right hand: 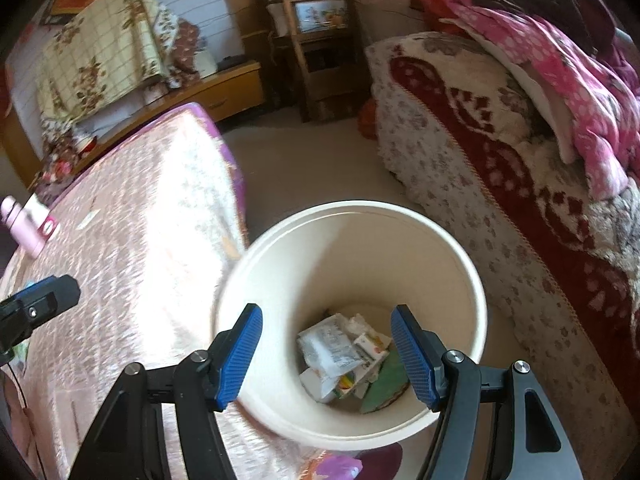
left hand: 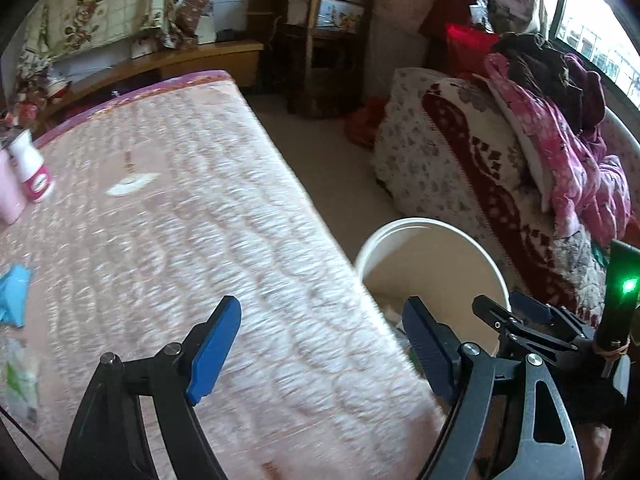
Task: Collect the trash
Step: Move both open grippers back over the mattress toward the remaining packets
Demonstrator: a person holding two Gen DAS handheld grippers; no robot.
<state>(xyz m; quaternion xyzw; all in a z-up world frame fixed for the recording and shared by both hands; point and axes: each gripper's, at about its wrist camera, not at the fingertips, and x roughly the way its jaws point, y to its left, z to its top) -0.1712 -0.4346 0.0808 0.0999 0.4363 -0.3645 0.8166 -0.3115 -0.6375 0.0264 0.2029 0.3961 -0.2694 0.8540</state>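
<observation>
Right tongs [right hand: 326, 354] apart (nothing between) above bucket [right hand: 460, 264] beside mattress edge [right hand: 236, 200].

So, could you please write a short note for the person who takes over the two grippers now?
Left gripper: open, empty, over the mattress edge.
Right gripper: open, empty, above the white bin.
Done: several wrappers and papers lie in the bin.
Left: blue scrap and green-white packet at the mattress's left edge; a flat white piece farther up. The pink bottles may not be trash.

beige floor [right hand: 304, 160] | pink quilted bed [left hand: 180, 240] | wooden shelf [left hand: 320, 40] | bright window [left hand: 592, 32]
</observation>
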